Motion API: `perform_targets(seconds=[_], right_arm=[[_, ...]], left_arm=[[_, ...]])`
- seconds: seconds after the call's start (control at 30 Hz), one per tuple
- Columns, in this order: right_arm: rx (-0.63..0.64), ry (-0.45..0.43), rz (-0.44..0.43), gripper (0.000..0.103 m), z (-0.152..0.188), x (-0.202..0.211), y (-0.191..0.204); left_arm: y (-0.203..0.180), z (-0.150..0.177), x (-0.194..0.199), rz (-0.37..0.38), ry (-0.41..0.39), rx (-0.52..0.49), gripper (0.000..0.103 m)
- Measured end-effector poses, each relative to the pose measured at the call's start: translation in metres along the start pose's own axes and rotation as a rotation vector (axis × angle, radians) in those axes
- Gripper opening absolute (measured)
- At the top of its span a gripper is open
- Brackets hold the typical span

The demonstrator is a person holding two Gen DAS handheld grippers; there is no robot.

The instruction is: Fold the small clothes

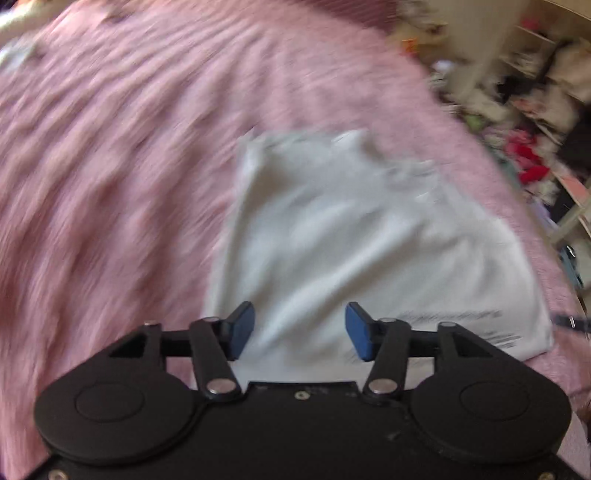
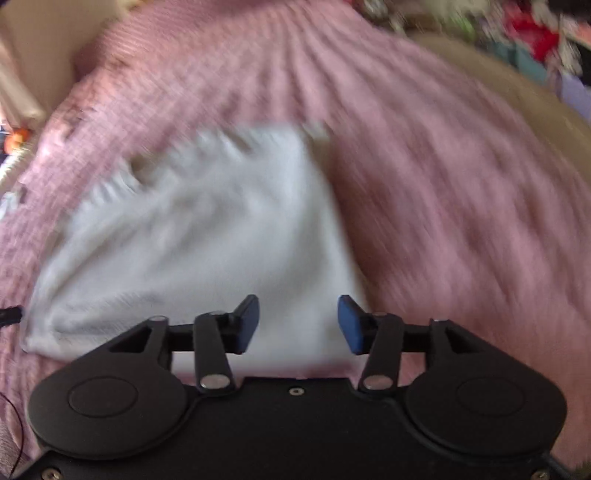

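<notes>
A small white garment (image 1: 351, 240) lies flat on a pink ribbed bedspread (image 1: 110, 166), with faint dark print near its lower right edge. My left gripper (image 1: 300, 330) is open and empty, above the garment's near edge on its left part. In the right wrist view the same white garment (image 2: 207, 236) lies on the bedspread (image 2: 461, 203). My right gripper (image 2: 298, 323) is open and empty, above the garment's near right corner. Both views are motion-blurred.
Cluttered shelves with clothes and toys (image 1: 532, 110) stand beyond the bed's right side. A beige rounded bed edge (image 2: 517, 96) and more clutter (image 2: 532, 33) show at the right view's top. A pale wall (image 2: 37, 55) is at its upper left.
</notes>
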State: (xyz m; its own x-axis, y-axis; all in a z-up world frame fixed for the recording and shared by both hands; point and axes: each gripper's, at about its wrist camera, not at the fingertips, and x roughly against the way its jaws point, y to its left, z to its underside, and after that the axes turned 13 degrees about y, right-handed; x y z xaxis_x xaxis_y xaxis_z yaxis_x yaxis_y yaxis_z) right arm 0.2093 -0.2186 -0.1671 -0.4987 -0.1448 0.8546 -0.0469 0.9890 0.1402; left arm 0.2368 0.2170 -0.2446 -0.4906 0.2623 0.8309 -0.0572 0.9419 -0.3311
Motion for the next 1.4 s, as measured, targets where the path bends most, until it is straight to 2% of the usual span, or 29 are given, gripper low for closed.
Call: perform_targets(seconds=[0.03,0.17,0.27,0.33,0.37,0.43,0.5,0.53,0.63,0.7,0.77,0.8,0.9,1.0,1.1,1.17,1.2,1.3,1.4], right_arm=[[0.02,-0.028,-0.021,0.055,-0.008,0.0,0.011],[0.066,-0.08,-0.154,0.055,-0.041,-0.03,0.049],[0.025,-0.016,-0.285,0.055,-0.06,-0.066,0.064],[-0.021,0.029,-0.36,0.055,-0.065,-0.086,0.065],[-0.032,0.044,-0.374,0.055,-0.067,-0.093,0.064],[-0.025,0.053,-0.356,0.055,-0.069,-0.102,0.058],[-0.037,0.046,-0.299,0.055,-0.069,-0.104,0.043],[-0.051,0.038,-0.289,0.055,-0.07,-0.103,0.032],[-0.109,0.001,-0.261,0.053,-0.074,-0.094,-0.004],[-0.142,-0.024,-0.229,0.052,-0.074,-0.088,-0.025],[-0.175,-0.038,-0.221,0.052,-0.073,-0.084,-0.041],[-0.19,-0.042,-0.216,0.052,-0.072,-0.083,-0.046],[-0.216,-0.045,-0.235,0.051,-0.068,-0.083,-0.053],[-0.17,-0.042,-0.177,0.051,-0.068,-0.087,-0.041],[-0.158,-0.055,-0.117,0.056,-0.066,-0.072,-0.028],[-0.162,-0.074,-0.106,0.061,-0.06,-0.054,-0.018],[-0.167,-0.081,-0.101,0.062,-0.055,-0.044,-0.013],[-0.168,-0.125,-0.108,0.067,-0.033,-0.018,0.002],[-0.182,-0.132,-0.061,0.07,-0.007,-0.006,0.017]], left_arm=[[-0.011,-0.008,-0.004,0.029,-0.011,-0.025,0.057],[-0.046,-0.04,-0.046,0.157,-0.015,-0.059,0.057],[-0.067,-0.053,-0.079,0.253,-0.026,-0.074,0.057],[-0.073,-0.059,-0.093,0.265,-0.008,-0.08,0.057],[-0.073,-0.063,-0.101,0.243,0.004,-0.081,0.057],[-0.065,-0.069,-0.11,0.189,0.018,-0.074,0.057],[-0.045,-0.074,-0.113,0.177,0.022,-0.048,0.057],[-0.033,-0.076,-0.113,0.177,0.014,-0.035,0.058],[-0.004,-0.082,-0.103,0.078,-0.023,-0.016,0.058],[0.019,-0.088,-0.098,0.073,-0.034,0.026,0.058],[0.037,-0.093,-0.095,-0.009,-0.056,0.063,0.059],[0.048,-0.095,-0.093,-0.014,-0.061,0.082,0.059],[0.072,-0.097,-0.094,0.07,-0.051,0.165,0.059],[0.071,-0.099,-0.092,0.06,-0.039,0.138,0.059],[0.065,-0.101,-0.068,0.08,-0.042,0.169,0.062],[0.059,-0.092,-0.042,0.105,-0.075,0.187,0.074],[0.059,-0.083,-0.025,0.112,-0.086,0.198,0.077],[0.062,-0.041,0.017,0.12,-0.104,0.236,0.078],[0.067,0.014,0.036,0.117,-0.068,0.303,0.078]])
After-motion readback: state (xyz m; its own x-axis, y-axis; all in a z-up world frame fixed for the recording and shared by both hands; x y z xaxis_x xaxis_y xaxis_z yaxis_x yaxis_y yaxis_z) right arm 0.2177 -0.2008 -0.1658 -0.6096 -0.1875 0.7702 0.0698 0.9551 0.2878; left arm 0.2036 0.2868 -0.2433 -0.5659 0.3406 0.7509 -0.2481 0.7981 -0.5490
